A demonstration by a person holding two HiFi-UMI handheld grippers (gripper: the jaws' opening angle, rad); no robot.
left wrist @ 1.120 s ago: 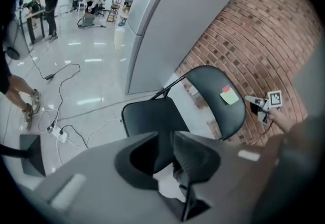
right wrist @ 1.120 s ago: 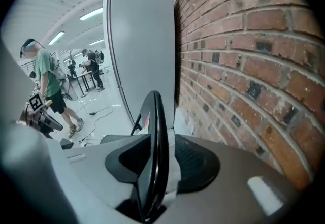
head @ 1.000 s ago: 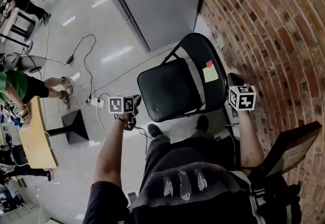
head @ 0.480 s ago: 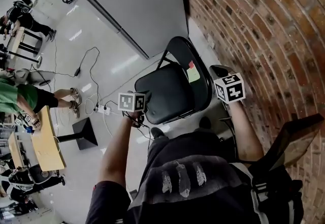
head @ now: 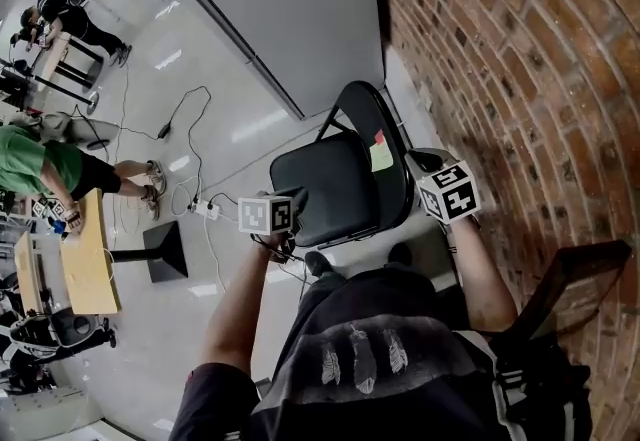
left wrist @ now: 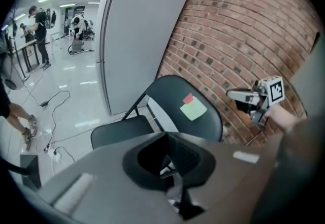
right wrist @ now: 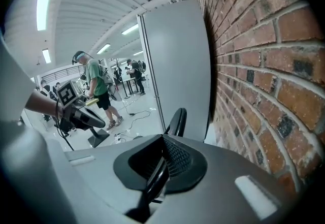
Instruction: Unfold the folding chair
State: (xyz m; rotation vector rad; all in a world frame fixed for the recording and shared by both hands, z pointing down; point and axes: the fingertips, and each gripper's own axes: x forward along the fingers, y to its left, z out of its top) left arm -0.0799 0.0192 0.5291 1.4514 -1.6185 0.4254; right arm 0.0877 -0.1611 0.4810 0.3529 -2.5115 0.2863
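Observation:
The black folding chair stands unfolded beside the brick wall, its seat [head: 325,187] level and its backrest [head: 392,184] upright with a green and a red sticky note [head: 381,155] on it. My left gripper [head: 296,201] is shut and empty at the seat's front left corner, and looks across the seat [left wrist: 119,131] past its own jaws [left wrist: 176,190]. My right gripper [head: 417,162] hovers at the backrest's right edge, also shut [right wrist: 152,187]. In the right gripper view the chair's black frame tube [right wrist: 177,116] lines up with the jaws. No grip on it shows.
A brick wall [head: 520,79] runs close on the right and a grey partition panel [head: 290,9] stands behind the chair. Cables and a power strip [head: 205,209] lie on the floor to the left, by a black stand base [head: 165,251] and a wooden table [head: 85,259] with people.
My left gripper has moved right and up to the seat's front left corner. The right gripper has tilted and stayed by the backrest's edge. The chair has not moved.

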